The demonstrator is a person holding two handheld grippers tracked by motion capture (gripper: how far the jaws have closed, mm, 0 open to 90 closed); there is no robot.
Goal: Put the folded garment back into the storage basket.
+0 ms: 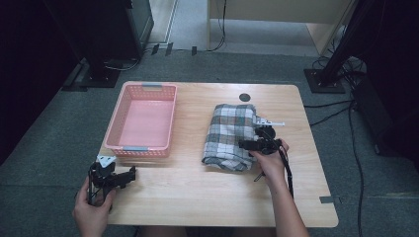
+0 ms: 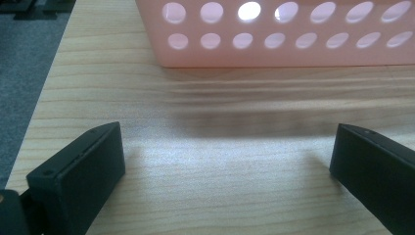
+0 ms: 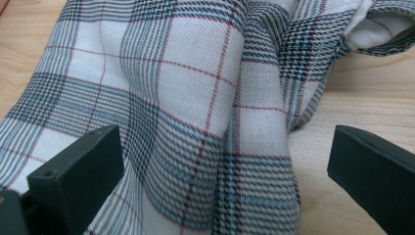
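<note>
Your right gripper [image 3: 225,181], jaws spread wide, straddles the folded plaid cloth [image 3: 186,107]; your left gripper [image 2: 227,171], equally wide, faces the pink basket [image 2: 293,49] just ahead.

Left gripper [image 1: 132,174] low, fingers wide apart — right gripper [image 1: 243,144] likewise spread.

High view: fixed above the person's edge of the surface [image 1: 197,197], facing forward and down; whole tabletop and floor beyond in frame, forearms entering from the bottom.

Left gripper view: rides low, close over the wood, looking along its black fingers [image 2: 78,171] at the pink basket [image 2: 274,34] wall. Shared with high view: basket [image 1: 146,121] near side, front-left surface.

Right gripper view: very close, looking between its fingers [image 3: 73,176] onto the plaid cloth [image 3: 195,98]. Shared with high view: cloth [image 1: 230,136].
</note>
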